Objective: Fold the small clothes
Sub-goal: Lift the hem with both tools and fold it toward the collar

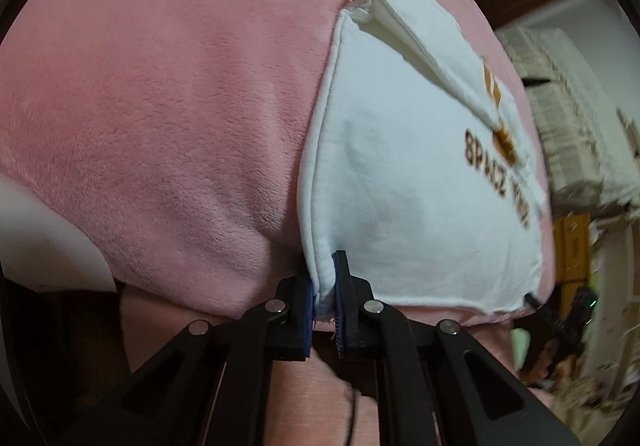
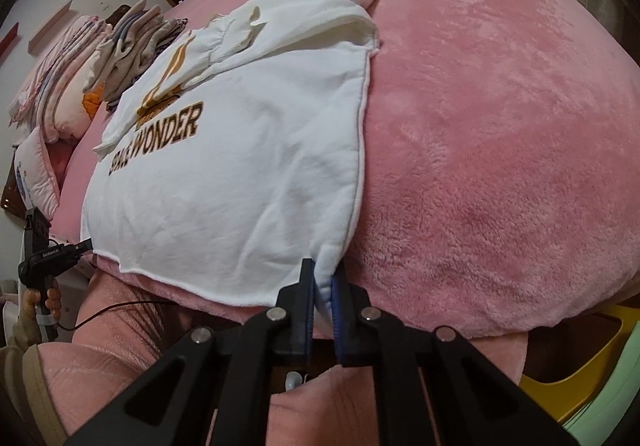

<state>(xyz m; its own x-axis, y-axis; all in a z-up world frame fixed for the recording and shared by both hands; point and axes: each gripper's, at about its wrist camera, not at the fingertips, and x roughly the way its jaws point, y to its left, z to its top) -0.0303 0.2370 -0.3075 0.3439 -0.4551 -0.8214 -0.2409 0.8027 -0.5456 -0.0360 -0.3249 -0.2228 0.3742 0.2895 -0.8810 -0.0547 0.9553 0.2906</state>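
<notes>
Already pinned at both hem corners, a white sweatshirt [image 1: 400,173] lies on a pink blanket [image 1: 160,105] spread over the bed, sleeves folded in across its chest.

Left wrist view: the left tongs [image 1: 325,286] are pressed together on the garment's near corner at 6 o'clock, cloth bunched between the blue pads. The side seam runs from there toward 12 o'clock. Open pink blanket fills everything from 8 to 11 o'clock (ample room to swing); room clutter crowds the 3 o'clock edge, off the bed.

Right wrist view: the right tongs [image 2: 324,286] pinch the other hem corner at 6 o'clock. The printed front [image 2: 168,129] sits toward 10 o'clock, with stacked folded clothes [image 2: 132,41] beyond it near 10 o'clock. The person's hand [image 2: 44,298] on the other handle shows at 8 o'clock. Bare blanket [image 2: 500,125] stretches from 1 to 4 o'clock.

Judging by the twin grips, the bottom-to-top fold is at hand: the next move likely calls for lifting both corners together and carrying the hem toward the collar, keeping the edge level and short of the stack.
</notes>
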